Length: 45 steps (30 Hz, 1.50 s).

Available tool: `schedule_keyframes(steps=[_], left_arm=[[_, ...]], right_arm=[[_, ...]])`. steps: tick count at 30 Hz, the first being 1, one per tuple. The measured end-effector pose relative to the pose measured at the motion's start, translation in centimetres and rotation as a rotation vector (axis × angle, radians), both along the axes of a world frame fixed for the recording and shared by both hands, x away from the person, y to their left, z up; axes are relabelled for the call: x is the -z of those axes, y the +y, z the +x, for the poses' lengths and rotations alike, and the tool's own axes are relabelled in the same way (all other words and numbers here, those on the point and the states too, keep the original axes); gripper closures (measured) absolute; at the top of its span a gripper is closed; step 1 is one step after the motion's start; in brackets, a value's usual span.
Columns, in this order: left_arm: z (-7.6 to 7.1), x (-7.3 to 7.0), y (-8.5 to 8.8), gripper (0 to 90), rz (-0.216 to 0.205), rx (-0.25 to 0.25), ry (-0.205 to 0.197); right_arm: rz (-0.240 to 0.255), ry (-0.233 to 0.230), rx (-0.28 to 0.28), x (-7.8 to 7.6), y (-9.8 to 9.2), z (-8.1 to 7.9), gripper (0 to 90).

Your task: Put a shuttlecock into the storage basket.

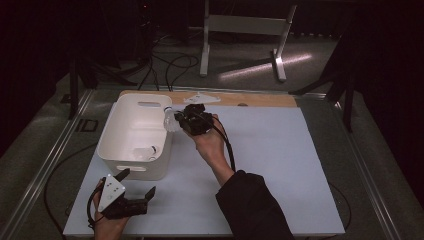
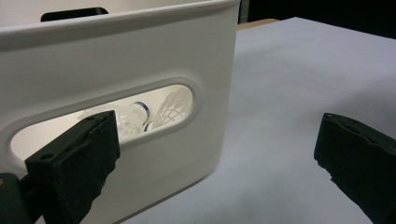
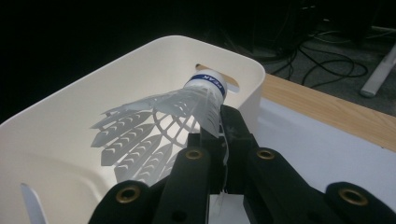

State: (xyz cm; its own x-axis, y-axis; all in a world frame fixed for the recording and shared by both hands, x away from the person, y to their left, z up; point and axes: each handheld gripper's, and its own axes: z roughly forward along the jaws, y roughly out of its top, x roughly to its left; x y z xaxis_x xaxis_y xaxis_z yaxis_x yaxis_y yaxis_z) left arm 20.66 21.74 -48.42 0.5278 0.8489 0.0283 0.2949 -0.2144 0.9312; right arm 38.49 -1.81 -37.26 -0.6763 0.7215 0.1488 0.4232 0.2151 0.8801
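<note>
From above, a white plastic tub (image 1: 135, 135) sits on the left part of a pale sheet (image 1: 280, 160) that covers the table, with a strip of bare wood (image 1: 260, 99) along the far edge. The right gripper (image 1: 176, 118) is held at the tub's right rim, near its far corner, and a white shuttlecock (image 1: 170, 120) sticks out from its jaws over the tub. Down inside the tub, near the front wall, lies another shuttlecock (image 1: 150, 150). The left gripper (image 1: 139, 184) rests low at the near left corner of the sheet, just in front of the tub, its two jaws spread apart with nothing between them. A dark sleeve (image 1: 250, 205) covers the right forearm.

In the left gripper view, the two black jaws stand wide apart, and the tub's front wall (image 2: 140, 60) is close ahead on the left side. Through the oval handle slot (image 2: 116, 116) I can see the netted skirt and blue-banded cork of a shuttlecock (image 2: 154, 112) lying inside. The pale sheet (image 2: 299, 84) stretches off to the right.

In the right gripper view, the jaws are clamped together on the skirt of the shuttlecock (image 3: 187, 109), near its cork. The cork, with a blue band, points away toward the tub's far rim, and the feathered skirt fans out to the left above the tub's interior (image 3: 70, 158). The wooden strip (image 3: 327, 109) runs past on the right.
</note>
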Motion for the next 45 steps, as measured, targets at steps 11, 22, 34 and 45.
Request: schedule_keyframes(steps=[11,22,34,45], left_arm=[[0.0,0.0,0.0,0.6,-0.002,0.000,-0.001],[0.0,0.0,0.0,0.6,-0.001,0.001,-0.002],[0.0,0.0,0.0,0.6,-0.001,0.001,-0.001],[0.0,0.0,0.0,0.6,-0.001,0.002,0.000]], right_arm=[[0.005,0.002,-0.030,-0.1,0.8,-0.3,89.6],[0.002,0.003,-0.063,0.0,1.4,-0.6,89.6],[-0.012,-0.007,-0.100,-0.1,2.3,-1.1,89.5],[-0.015,-0.011,-0.111,-0.2,2.7,-1.2,89.5]])
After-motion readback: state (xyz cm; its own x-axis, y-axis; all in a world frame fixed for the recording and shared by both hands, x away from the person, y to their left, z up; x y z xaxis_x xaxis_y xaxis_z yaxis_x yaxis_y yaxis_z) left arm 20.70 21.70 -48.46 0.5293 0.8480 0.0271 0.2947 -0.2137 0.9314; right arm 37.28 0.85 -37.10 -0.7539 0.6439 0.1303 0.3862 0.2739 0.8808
